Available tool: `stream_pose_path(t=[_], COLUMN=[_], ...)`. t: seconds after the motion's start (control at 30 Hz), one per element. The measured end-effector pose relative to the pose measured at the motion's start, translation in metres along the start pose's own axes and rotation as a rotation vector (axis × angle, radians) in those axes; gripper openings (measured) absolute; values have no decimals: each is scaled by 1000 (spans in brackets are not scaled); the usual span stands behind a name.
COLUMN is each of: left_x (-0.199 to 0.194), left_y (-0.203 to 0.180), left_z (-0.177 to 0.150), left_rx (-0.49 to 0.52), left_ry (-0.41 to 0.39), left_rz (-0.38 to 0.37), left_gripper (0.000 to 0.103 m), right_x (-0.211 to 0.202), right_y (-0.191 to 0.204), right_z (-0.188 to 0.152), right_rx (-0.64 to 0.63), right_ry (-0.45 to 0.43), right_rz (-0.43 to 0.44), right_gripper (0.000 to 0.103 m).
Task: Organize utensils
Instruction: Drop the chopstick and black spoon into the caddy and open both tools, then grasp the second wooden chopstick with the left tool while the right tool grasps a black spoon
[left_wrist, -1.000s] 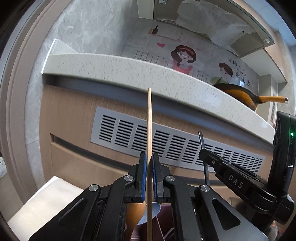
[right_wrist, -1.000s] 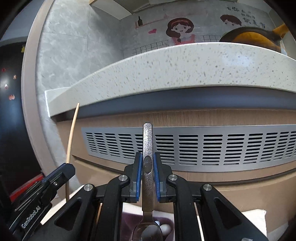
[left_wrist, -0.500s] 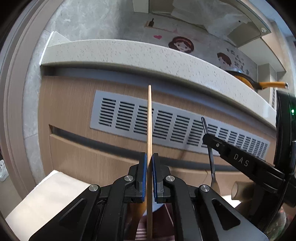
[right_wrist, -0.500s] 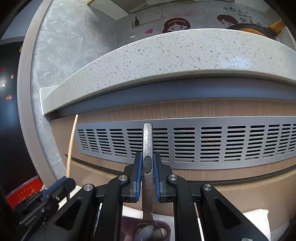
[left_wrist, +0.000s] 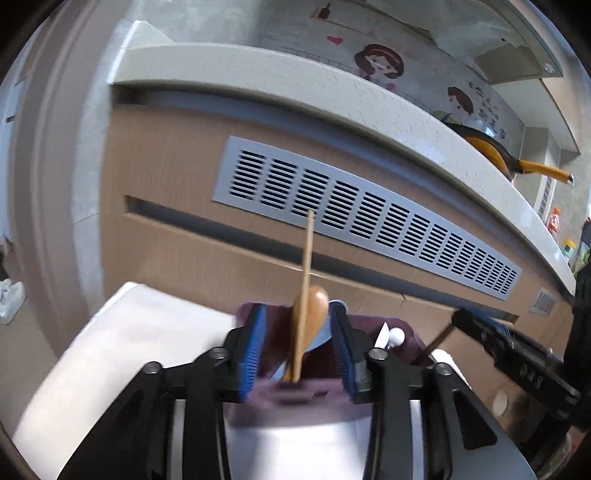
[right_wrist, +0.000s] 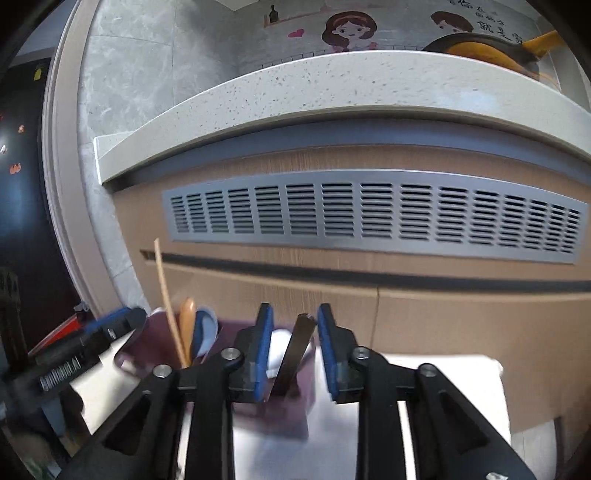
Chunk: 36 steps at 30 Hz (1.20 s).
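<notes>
A purple utensil holder (left_wrist: 295, 400) stands on a white surface just under both grippers. My left gripper (left_wrist: 299, 314) is over it, its jaws opening. A thin wooden stick (left_wrist: 306, 266) stands loose between them, leaning right, touching neither pad. Behind the stick are a wooden spoon (left_wrist: 314, 306) and a pale blue spoon. My right gripper (right_wrist: 294, 308) is opening too. A dark metal spoon handle (right_wrist: 297, 350) leans free between its blue pads, its lower end down in the holder (right_wrist: 273, 410). The stick (right_wrist: 166, 291) and the left gripper (right_wrist: 74, 354) show at the left there.
A wooden cabinet front with a grey vent grille (right_wrist: 369, 212) rises right behind the holder. A speckled white counter (left_wrist: 332, 85) overhangs it and carries an orange pan (left_wrist: 498, 155). The white surface (left_wrist: 129, 332) spreads left of the holder. The right gripper (left_wrist: 517, 362) reaches in from the right.
Both grippers sank toward the holder and opened. The wooden stick and the metal spoon, gripped upright before, now stand loose and tilted in the holder.
</notes>
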<state>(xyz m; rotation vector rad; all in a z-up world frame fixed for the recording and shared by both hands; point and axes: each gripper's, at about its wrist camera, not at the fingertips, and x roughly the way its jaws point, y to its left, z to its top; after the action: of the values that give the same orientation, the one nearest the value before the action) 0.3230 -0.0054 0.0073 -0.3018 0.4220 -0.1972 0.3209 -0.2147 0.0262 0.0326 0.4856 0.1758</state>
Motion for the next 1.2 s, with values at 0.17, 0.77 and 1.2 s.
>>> stream_pose_path(t=[0.17,0.77,1.2], left_x=[-46,-115,-104], left_y=[13,102,110], left_z=[-11,-77,-80], left_rx=[40,-43,-87], left_ry=[56,280,329], left_rz=[46,164,138], left_gripper=[56,58,58], right_x=[-24,-10,-16], right_y=[12,110,191], right_z=[-28,-129,-149], right_rx=[-8,-5,-407], right_ry=[145,563,490], right_rz=[23,296,316], right_gripper=[31,31,30])
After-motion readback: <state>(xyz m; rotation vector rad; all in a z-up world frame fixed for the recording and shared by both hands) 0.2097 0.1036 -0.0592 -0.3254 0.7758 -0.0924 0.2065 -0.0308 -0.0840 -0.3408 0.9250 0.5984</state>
